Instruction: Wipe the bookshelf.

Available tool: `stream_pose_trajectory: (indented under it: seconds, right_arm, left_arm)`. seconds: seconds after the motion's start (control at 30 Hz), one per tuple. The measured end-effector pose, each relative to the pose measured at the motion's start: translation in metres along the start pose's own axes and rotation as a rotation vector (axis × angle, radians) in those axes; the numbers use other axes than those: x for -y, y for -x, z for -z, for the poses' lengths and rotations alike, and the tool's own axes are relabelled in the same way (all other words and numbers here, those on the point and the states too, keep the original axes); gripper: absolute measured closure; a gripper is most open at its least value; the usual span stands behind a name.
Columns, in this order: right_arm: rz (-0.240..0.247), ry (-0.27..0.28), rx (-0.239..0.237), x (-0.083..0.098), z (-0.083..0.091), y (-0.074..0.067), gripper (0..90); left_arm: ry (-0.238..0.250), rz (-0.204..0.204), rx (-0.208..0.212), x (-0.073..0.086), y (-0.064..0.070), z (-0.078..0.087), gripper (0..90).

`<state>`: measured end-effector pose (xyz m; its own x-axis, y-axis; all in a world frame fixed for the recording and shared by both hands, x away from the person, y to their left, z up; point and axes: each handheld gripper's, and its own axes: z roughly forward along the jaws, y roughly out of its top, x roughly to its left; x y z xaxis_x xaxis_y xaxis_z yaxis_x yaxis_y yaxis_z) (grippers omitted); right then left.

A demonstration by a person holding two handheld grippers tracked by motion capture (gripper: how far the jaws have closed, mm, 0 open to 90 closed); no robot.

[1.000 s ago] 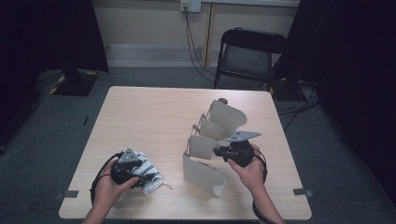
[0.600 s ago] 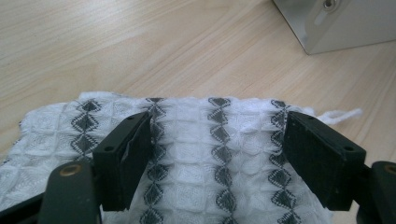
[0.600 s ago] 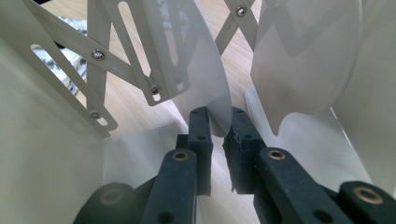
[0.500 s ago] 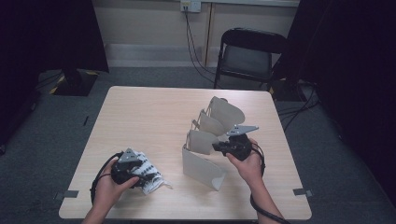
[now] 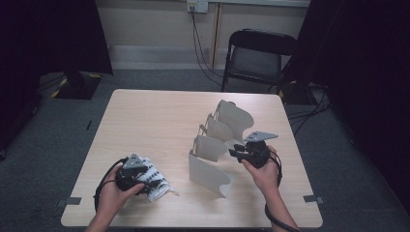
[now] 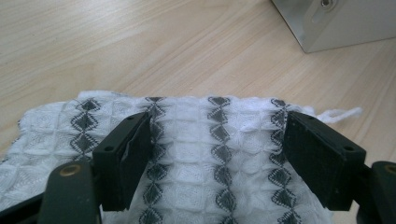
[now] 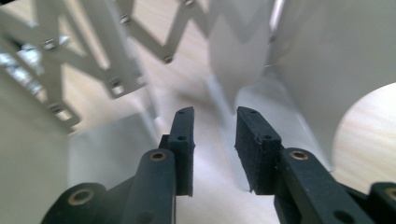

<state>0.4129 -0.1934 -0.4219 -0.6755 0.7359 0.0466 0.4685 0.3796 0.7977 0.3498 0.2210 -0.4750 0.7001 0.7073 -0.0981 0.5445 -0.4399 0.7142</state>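
My right gripper [image 5: 233, 153] has just been opening: its jaws now stand a narrow gap apart with nothing between them, the pads [image 7: 254, 140] clear of the white panel ahead. It sits at the right side of the expanding white rack [image 5: 217, 145], beside the second divider from my end, a touch farther up the table than a second ago. I read that as letting go after stretching or straightening the rack — so the rack looks ready, and the next job is likely the cloth. My left gripper [image 5: 153, 182] has not shifted; it rests at the near left of the table [image 5: 154, 116] over the folded white cloth [image 6: 196, 140] with its dark diamond pattern, jaws spread wide so the pads flank the fold on both sides. Whether they actually pinch it I cannot tell, though the cloth lies flat on the wood. Counting: one cloth, one rack with four upright dividers joined by a scissor lattice [image 7: 70, 60], two grippers — and one folding chair [image 5: 256, 55] beyond the far edge.
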Motion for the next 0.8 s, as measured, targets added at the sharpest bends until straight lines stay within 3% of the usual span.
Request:
stream_pose_trajectory:
  seconds: [0.17,0.33,0.57,0.8]
  right_arm:
    - [0.005,0.021,0.045,-0.016,-0.005,0.006,64.5]
    - [0.003,0.025,0.061,-0.025,-0.011,0.007,72.4]
    - [-0.01,0.029,0.054,-0.023,-0.014,0.003,86.9]
    - [-0.016,0.038,0.044,-0.016,-0.009,0.002,85.5]
  left_arm:
    - [0.002,0.001,0.003,0.0,-0.001,0.0,23.6]
    - [0.005,0.007,0.007,0.0,-0.001,0.0,24.0]
    - [0.003,0.001,0.0,0.0,-0.002,0.002,25.2]
    - [0.007,-0.003,0.006,-0.002,0.001,0.002,25.6]
